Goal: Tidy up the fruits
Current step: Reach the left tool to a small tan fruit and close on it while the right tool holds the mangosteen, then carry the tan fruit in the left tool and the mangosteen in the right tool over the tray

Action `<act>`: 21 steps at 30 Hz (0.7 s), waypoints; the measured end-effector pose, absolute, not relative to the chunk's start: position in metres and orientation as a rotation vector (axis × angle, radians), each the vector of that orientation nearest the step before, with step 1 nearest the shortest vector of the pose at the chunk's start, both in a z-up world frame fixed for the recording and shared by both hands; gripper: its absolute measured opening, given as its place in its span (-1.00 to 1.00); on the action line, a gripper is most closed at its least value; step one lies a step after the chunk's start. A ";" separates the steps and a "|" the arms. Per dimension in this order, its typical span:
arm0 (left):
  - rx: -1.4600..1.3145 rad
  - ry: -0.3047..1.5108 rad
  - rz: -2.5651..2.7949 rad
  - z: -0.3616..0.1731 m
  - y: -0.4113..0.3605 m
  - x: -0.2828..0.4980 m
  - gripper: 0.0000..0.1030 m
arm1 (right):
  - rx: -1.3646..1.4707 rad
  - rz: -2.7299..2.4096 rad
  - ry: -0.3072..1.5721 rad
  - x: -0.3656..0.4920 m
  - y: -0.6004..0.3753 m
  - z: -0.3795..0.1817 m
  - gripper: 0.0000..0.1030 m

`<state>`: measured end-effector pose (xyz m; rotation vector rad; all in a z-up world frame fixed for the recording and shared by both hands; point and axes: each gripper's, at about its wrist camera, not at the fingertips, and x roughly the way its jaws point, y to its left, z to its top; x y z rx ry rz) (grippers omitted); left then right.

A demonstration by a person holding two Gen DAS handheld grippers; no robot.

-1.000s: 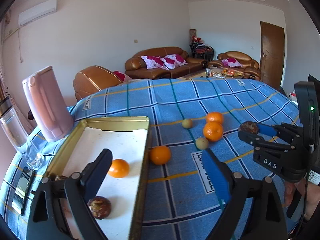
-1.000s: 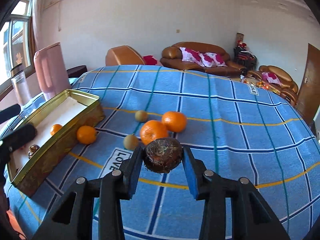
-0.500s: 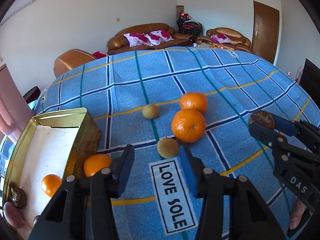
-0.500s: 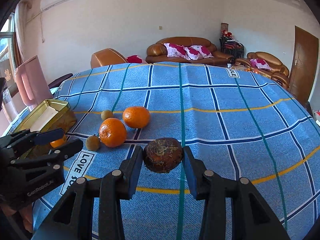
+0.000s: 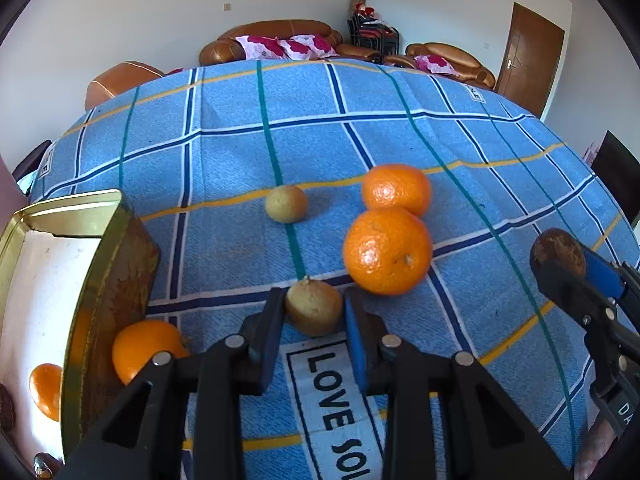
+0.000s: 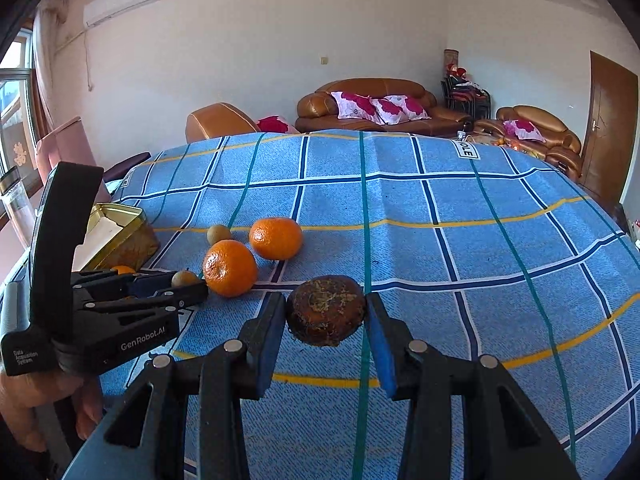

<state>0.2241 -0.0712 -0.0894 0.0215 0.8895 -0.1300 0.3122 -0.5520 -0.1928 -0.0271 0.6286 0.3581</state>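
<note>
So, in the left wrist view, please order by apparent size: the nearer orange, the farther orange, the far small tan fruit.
1. Nearer orange, the largest.
2. Farther orange, somewhat smaller; it lies behind and partly hidden, so the true sizes may match.
3. Far small tan fruit, clearly the smallest.

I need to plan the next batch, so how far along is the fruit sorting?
Partly done. An orange and a dark fruit already lie in the gold tin. In hand: the left gripper has just closed on a small tan fruit; the right gripper holds a brown fruit. Left on the cloth: three oranges and another tan fruit.
</note>
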 end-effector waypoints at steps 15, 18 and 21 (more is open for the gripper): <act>0.106 0.748 -0.109 -0.070 -0.079 0.199 -0.44 | -0.034 0.370 0.576 0.303 -0.554 -0.188 -0.18; 0.110 0.715 -0.109 -0.066 -0.079 0.194 -0.44 | -0.034 0.370 0.565 0.302 -0.553 -0.187 -0.18; 0.106 0.694 -0.108 -0.063 -0.079 0.192 -0.44 | -0.034 0.374 0.557 0.301 -0.553 -0.186 -0.18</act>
